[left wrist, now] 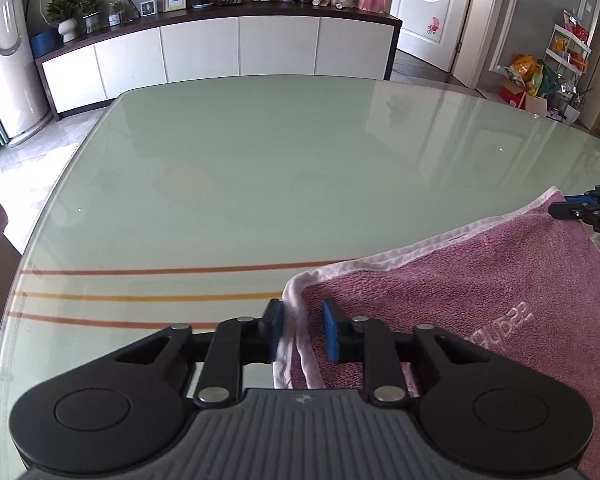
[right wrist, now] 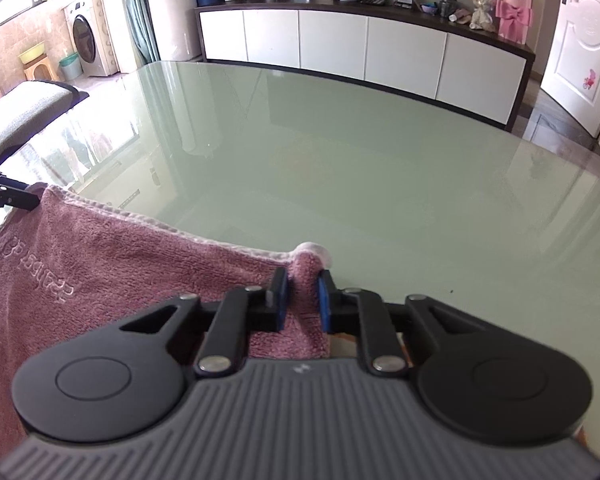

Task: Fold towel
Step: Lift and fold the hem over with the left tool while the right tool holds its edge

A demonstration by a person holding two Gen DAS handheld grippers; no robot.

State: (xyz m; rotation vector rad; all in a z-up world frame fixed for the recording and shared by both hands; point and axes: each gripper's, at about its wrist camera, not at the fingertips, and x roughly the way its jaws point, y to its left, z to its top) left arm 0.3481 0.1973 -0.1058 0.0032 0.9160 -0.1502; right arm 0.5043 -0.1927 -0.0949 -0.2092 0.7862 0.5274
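Note:
A pink towel (left wrist: 460, 300) with a white hem and raised lettering lies at the near edge of a pale green glass table (left wrist: 280, 168). My left gripper (left wrist: 303, 330) is shut on the towel's left corner, and the folded hem fills the gap between its blue pads. My right gripper (right wrist: 302, 298) is shut on the opposite corner, with pink cloth (right wrist: 120, 264) bunched up between its pads. Each gripper also shows in the other's view, holding its corner: the right gripper (left wrist: 560, 208) and the left gripper (right wrist: 34, 199). The hem runs fairly straight between the two.
The glass tabletop (right wrist: 380, 184) stretches ahead, with orange and yellow stripes near its front left edge. A white sideboard (left wrist: 236, 48) with plants and frames stands beyond it. A grey chair (right wrist: 24, 108) sits at the table's left side, and a white door (right wrist: 580, 48) is at the right.

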